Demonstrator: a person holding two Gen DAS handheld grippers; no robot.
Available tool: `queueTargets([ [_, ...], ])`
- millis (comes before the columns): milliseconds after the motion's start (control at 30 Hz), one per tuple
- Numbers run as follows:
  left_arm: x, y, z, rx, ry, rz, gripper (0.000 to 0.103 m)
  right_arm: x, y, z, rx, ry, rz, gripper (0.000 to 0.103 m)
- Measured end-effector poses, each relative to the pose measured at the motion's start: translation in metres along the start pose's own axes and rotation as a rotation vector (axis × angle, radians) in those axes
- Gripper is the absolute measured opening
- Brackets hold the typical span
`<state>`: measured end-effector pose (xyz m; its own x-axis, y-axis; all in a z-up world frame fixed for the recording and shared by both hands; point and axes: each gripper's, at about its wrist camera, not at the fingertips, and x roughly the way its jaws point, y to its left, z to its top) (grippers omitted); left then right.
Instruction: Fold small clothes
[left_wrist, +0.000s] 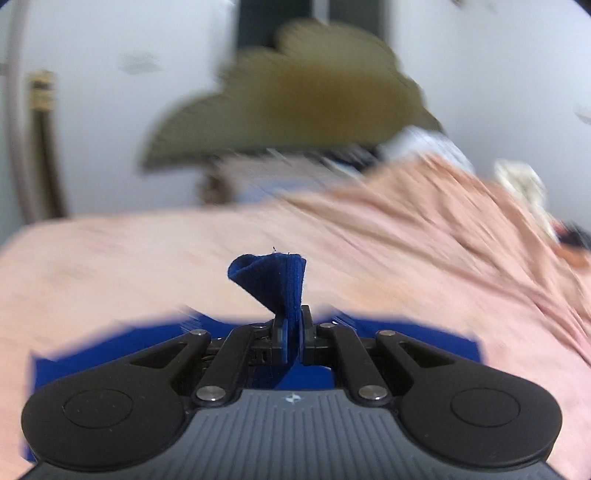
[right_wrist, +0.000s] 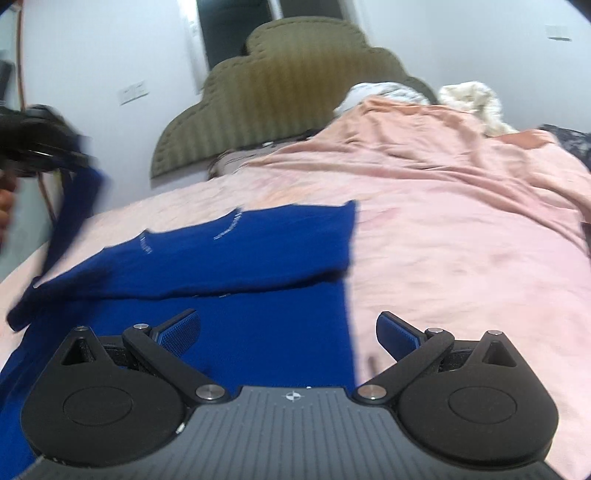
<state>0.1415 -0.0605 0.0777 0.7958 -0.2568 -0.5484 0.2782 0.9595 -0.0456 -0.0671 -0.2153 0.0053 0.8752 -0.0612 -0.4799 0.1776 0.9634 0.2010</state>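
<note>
A blue T-shirt (right_wrist: 229, 258) lies on the pink bedsheet (right_wrist: 461, 229) of a bed, near the near edge and left of the middle, with an olive padded headboard (right_wrist: 280, 96) at the far end against a white wall. The fold looks only partly made: in the right wrist view the far part of the shirt is laid over itself in a flat band with a fairly straight right edge, while the left side is lifted off the bed.

The left hand-held gripper (left_wrist: 293, 332) is pressed together on a bunch of the shirt's blue fabric, a tuft of which stands up beyond its tips; in the right wrist view it shows at the far left, blurred, with a strip of the shirt hanging from it down to the bed. The right hand-held gripper (right_wrist: 288, 336) is spread wide and pinches nothing, hovering over the near part of the shirt by its right edge.

Judging from this, the lifted left side has yet to be laid across the body, and at least one more fold would remain.
</note>
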Motion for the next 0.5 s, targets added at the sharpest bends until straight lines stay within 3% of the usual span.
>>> queueTargets([
  [100, 0.042, -0.050, -0.027, 0.039, 0.198, -0.155, 0.008, -0.010, -0.015, 0.001, 0.019, -0.011, -0.036, 0.102],
  [200, 0.073, -0.062, -0.043, 0.065, 0.353, -0.233, 0.011, -0.017, -0.026, 0.002, 0.023, -0.028, -0.072, 0.102],
  [233, 0.070, -0.059, -0.044, 0.056, 0.361, -0.247, 0.011, -0.018, -0.029, 0.002, 0.024, -0.033, -0.084, 0.102],
  [333, 0.039, -0.028, -0.031, -0.002, 0.268, -0.268, 0.017, -0.018, -0.033, 0.009, 0.014, -0.045, -0.099, 0.103],
  [367, 0.030, -0.014, -0.025, -0.022, 0.238, -0.248, 0.034, -0.015, -0.034, 0.013, 0.007, -0.047, -0.098, 0.103],
  [400, 0.019, 0.000, -0.019, -0.045, 0.201, -0.216, 0.065, -0.012, -0.034, 0.018, 0.001, -0.048, -0.086, 0.103],
  [433, 0.006, 0.020, -0.015, -0.075, 0.148, -0.170, 0.081, -0.008, -0.033, 0.023, -0.001, -0.045, -0.060, 0.103],
  [467, -0.006, 0.038, -0.013, -0.100, 0.095, -0.127, 0.097, -0.001, -0.033, 0.031, 0.001, -0.031, -0.017, 0.103],
  [500, -0.018, 0.054, -0.013, -0.119, 0.039, -0.080, 0.097, 0.007, -0.031, 0.038, 0.009, -0.016, 0.041, 0.103],
])
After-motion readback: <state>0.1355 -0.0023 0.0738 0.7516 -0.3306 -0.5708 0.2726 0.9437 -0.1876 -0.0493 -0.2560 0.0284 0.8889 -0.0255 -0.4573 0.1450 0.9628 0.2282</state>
